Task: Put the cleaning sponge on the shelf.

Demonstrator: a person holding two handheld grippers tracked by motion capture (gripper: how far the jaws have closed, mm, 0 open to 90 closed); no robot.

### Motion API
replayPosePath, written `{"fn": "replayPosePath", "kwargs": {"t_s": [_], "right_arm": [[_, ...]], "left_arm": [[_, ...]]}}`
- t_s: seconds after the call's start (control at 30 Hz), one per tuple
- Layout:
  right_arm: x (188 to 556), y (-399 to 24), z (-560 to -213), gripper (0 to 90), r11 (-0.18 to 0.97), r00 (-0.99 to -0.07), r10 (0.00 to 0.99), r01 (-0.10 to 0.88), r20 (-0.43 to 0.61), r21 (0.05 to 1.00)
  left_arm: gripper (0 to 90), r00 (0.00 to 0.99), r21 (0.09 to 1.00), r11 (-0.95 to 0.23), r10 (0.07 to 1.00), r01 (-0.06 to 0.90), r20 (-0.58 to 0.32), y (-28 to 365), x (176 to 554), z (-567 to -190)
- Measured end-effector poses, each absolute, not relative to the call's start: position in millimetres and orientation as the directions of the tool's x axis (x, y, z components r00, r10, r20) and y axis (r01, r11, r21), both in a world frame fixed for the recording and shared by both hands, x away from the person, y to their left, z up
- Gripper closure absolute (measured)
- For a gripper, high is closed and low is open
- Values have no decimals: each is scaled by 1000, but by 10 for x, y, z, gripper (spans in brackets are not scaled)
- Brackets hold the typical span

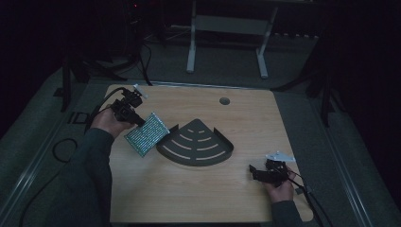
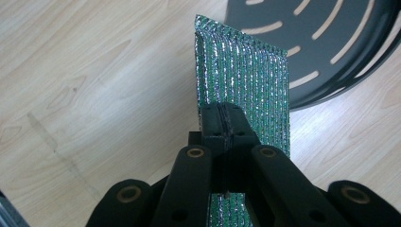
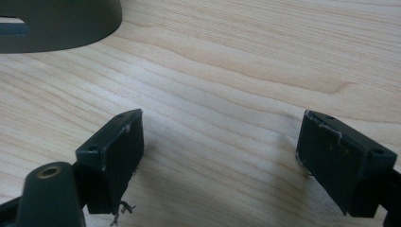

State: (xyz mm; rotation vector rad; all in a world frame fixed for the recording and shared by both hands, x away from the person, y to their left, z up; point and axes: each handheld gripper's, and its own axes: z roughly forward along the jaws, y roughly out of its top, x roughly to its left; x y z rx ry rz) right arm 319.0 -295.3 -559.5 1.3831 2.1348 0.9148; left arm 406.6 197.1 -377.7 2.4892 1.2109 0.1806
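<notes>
Left gripper (image 1: 138,119): clamped on the sponge's (image 1: 147,134) upper edge.
Sponge: held off the desk (image 1: 189,189), tilted, long axis toward the rack (image 1: 196,144).
Right gripper (image 3: 220,156): jaws apart, near the desk's right front corner.

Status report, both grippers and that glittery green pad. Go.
Left gripper shut on the green scouring pad, held off the table beside the dark corner rack. Right gripper open, nothing between its jaws. Nothing blocking.

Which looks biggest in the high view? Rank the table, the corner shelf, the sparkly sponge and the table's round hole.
1. Table
2. Corner shelf
3. Sparkly sponge, though it is lifted toward the camera, which flatters it slightly
4. Round hole
</notes>
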Motion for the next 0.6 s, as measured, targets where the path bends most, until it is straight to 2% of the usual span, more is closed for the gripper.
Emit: {"fn": "replayPosePath", "kwargs": {"t_s": [0.6], "right_arm": [[3190, -2953, -5595, 154, 282, -406, 914, 626, -5, 727]], "left_arm": [[900, 650, 372, -594, 759, 714, -36, 1711, 4190, -3739]]}}
